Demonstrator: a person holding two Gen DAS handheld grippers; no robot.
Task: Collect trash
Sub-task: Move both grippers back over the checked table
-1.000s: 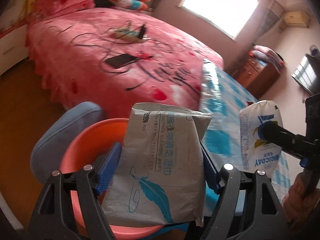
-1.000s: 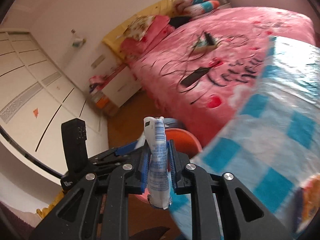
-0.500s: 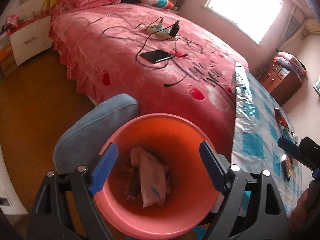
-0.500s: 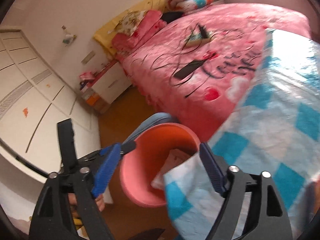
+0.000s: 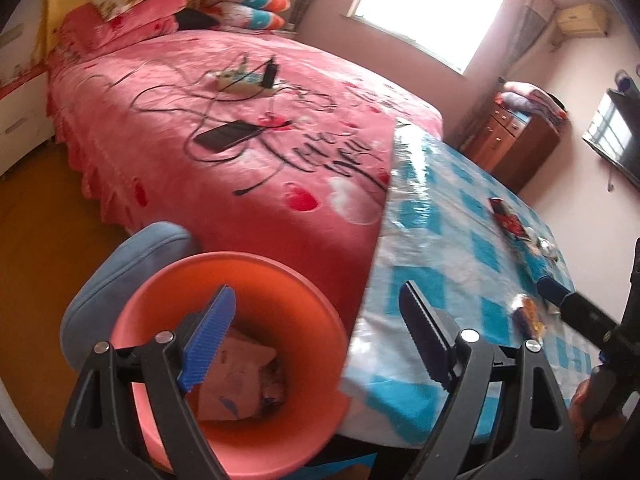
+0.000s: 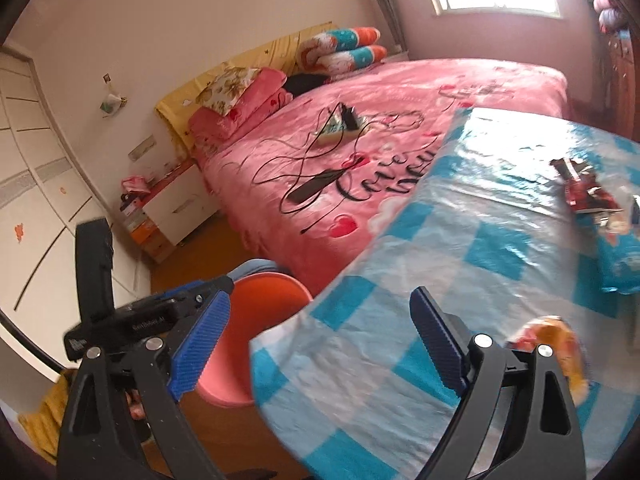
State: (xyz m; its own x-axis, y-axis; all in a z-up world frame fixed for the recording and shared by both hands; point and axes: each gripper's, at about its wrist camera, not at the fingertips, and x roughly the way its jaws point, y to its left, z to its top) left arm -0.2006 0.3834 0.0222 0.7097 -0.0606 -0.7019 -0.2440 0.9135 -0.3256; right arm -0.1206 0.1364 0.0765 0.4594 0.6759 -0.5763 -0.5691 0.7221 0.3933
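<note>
An orange-pink bin (image 5: 280,280) stands on the floor beside the blue checked table (image 5: 440,240); it also shows in the right wrist view (image 6: 260,296). Packets (image 5: 236,380) lie inside it. My left gripper (image 5: 316,336) is open and empty above the bin's rim. My right gripper (image 6: 320,344) is open and empty over the table's near edge (image 6: 360,320). On the table lie an orange snack wrapper (image 6: 560,344), also in the left wrist view (image 5: 528,316), a red wrapper (image 6: 584,192) and a blue packet (image 6: 620,264).
A blue chair back (image 5: 120,272) stands against the bin. A pink bed (image 5: 240,120) with a phone, cables and a power strip lies behind. A white nightstand (image 6: 176,208) and wardrobe (image 6: 36,208) stand at the left, a wooden dresser (image 5: 516,140) at the far right.
Both grippers opened and let go: the wipes packet and the white-blue packet dropped into the bin. Both grippers have since moved right toward the table.
</note>
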